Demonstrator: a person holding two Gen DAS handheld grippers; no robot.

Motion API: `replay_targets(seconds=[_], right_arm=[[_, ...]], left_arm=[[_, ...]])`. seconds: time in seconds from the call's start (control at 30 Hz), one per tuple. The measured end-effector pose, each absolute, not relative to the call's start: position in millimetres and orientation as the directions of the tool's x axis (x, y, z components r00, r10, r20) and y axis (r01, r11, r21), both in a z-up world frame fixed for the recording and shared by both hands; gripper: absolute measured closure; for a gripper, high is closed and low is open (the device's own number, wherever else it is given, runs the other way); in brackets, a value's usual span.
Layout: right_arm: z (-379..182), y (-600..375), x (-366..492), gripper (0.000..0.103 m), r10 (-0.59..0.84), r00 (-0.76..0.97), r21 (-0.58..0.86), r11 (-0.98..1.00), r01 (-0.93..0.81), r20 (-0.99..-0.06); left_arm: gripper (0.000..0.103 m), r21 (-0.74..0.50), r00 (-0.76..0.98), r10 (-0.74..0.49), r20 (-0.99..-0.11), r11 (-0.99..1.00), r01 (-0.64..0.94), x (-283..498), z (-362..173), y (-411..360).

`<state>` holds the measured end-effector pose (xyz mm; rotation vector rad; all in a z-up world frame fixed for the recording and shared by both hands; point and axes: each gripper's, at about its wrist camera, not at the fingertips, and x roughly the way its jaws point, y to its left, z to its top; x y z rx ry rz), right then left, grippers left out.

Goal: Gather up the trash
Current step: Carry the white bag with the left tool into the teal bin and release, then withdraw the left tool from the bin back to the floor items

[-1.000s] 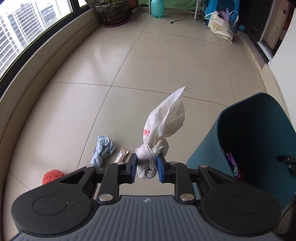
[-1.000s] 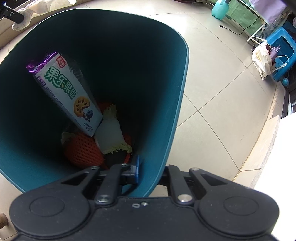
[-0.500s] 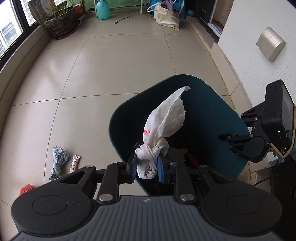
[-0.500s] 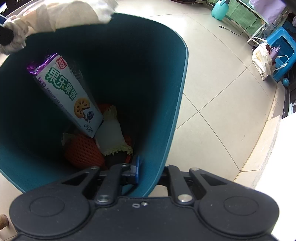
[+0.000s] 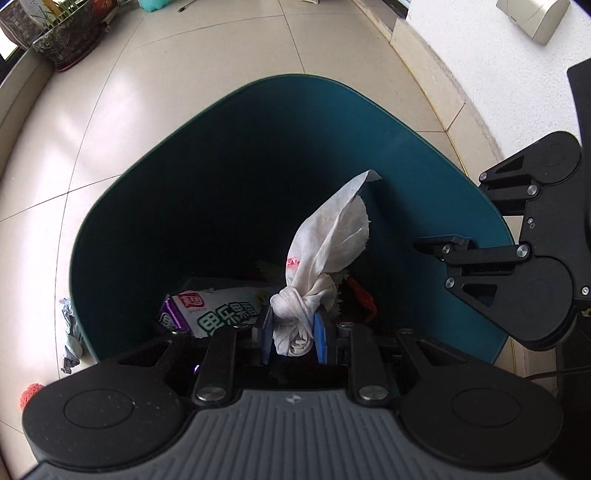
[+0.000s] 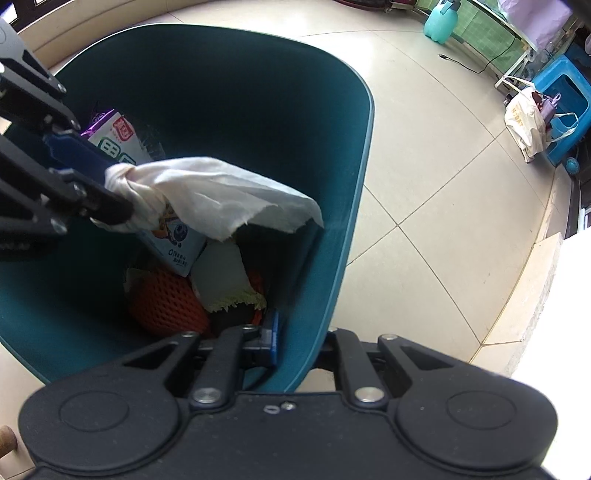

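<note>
Left wrist: left gripper (image 5: 291, 330) steeply down, clamping tissue (image 5: 325, 251); right gripper (image 6: 295, 339) pinching bin (image 6: 354, 192) wall.

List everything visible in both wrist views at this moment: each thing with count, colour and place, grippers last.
trash bin: one, teal, on tiled floor
knotted tissue: one, white, over the bin opening
snack packet: one, white, green and purple, inside bin
foam fruit net: one, orange, bin bottom
crumpled wrapper: one, grey-blue, floor beside bin
spray bottle: one, turquoise, far floor
tote bag: one, cream, by blue stool
left gripper: shut on the tissue's knot
right gripper: clamped on bin rim
</note>
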<state>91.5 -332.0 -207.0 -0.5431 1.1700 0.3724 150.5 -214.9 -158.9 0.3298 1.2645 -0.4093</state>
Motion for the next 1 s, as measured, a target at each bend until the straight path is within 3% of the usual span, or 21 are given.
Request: replay_targets(seconds=[0.4,1.0], right_arm=[[-206,-333,91,0.093,0.000,0.353,-0.204,0.814,-0.543,-0.936],[-206,-334,91,0.093,-0.001,0.353,-0.206,0.813,-0.544,-0.936]], left_arm=[[0.080,0.017,0.145,-0.062,-0.988,0.872,0.490,161,-201,-232],[0.074,-0.045,0.152,-0.132,-0.979,0.878,0.476,160,-196,-222]])
